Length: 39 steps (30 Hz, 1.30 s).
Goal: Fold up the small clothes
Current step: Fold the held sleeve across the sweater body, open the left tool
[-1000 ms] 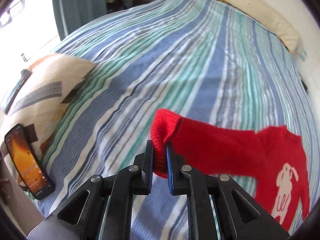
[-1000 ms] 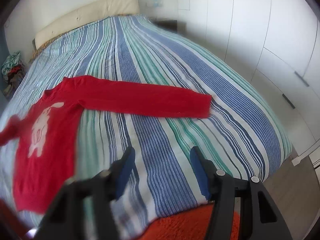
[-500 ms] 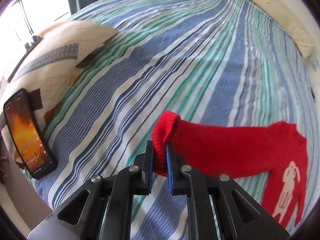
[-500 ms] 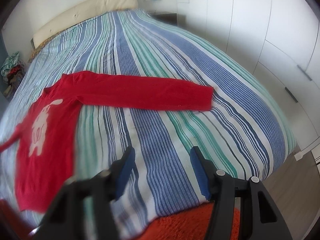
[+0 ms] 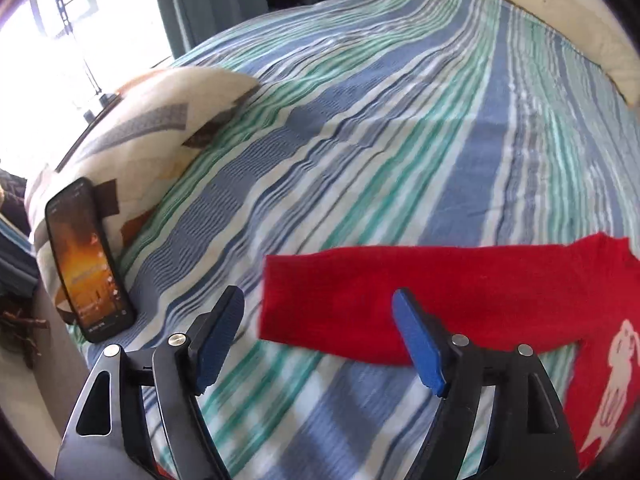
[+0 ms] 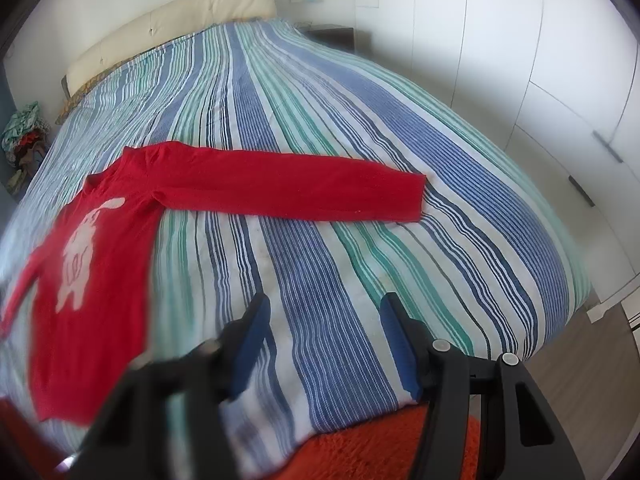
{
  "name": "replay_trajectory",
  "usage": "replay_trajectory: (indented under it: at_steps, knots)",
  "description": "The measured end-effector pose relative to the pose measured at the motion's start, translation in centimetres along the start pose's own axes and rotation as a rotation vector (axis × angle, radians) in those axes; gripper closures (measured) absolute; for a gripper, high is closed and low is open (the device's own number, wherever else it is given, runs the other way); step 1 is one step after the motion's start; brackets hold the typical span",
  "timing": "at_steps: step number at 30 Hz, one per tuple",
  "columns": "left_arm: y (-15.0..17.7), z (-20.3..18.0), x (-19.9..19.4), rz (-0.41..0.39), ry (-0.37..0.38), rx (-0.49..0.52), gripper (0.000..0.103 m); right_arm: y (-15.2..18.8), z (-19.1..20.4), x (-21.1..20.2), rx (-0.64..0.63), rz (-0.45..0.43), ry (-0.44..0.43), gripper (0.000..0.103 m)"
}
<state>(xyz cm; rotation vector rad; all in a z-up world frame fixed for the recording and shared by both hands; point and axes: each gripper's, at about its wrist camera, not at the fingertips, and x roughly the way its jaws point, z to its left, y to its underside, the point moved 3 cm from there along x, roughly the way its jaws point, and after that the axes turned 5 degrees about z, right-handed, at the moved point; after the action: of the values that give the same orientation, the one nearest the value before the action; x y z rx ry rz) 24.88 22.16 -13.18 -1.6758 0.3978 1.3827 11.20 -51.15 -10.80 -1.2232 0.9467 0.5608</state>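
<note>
A small red sweater [image 6: 100, 264] with a white animal print lies spread on the striped bedspread [image 6: 320, 120]. One sleeve [image 6: 288, 188] stretches flat to the right in the right wrist view. The other sleeve [image 5: 400, 300] lies flat in the left wrist view, its cuff end just beyond my left gripper [image 5: 320, 320]. That gripper's jaws are opening and stand wide, with nothing pressed between the pads; the cuff lies on the bed below and ahead of them. My right gripper [image 6: 324, 316] hovers open over bare bedspread near the bed's front edge, holding nothing.
A patterned pillow [image 5: 132, 128] sits at the bed's left edge with a lit phone [image 5: 88, 260] leaning against it. A cream headboard [image 6: 168, 28] is at the far end. White wardrobe doors [image 6: 520, 60] stand right of the bed, and an orange rug [image 6: 380, 452] lies below.
My left gripper let go of the sleeve cuff and its jaws swung wide; the sleeve now lies flat on the bed. The right gripper stayed where it was.
</note>
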Motion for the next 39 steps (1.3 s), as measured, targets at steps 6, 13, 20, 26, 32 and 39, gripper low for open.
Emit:
replay_trajectory:
  at_steps: [6, 13, 20, 26, 32, 39]
  knots:
    - [0.4, -13.2, -2.1, 0.021, 0.213, 0.205, 0.019, 0.0, 0.2, 0.2, -0.011, 0.006, 0.005, 0.046]
    - [2.9, -24.6, 1.6, 0.106, 0.184, 0.371, 0.018, 0.0, 0.0, 0.2, -0.003, 0.009, 0.012, 0.046]
    - [1.8, -17.2, 5.3, 0.141, 0.071, 0.235, 0.018, 0.0, 0.1, 0.3, -0.006, 0.015, 0.013, 0.046]
    - [1.1, -5.2, 6.7, 0.144, 0.027, 0.054, 0.013, -0.1, 0.0, 0.5, 0.008, 0.025, 0.009, 0.046]
    - [1.3, 5.6, 7.6, 0.180, 0.020, -0.184, 0.012, -0.1, 0.5, 0.5, -0.017, 0.025, 0.028, 0.046]
    - [2.3, 6.0, 2.9, 0.093, 0.076, -0.136, 0.012, -0.1, 0.5, 0.2, -0.016, 0.006, 0.037, 0.046]
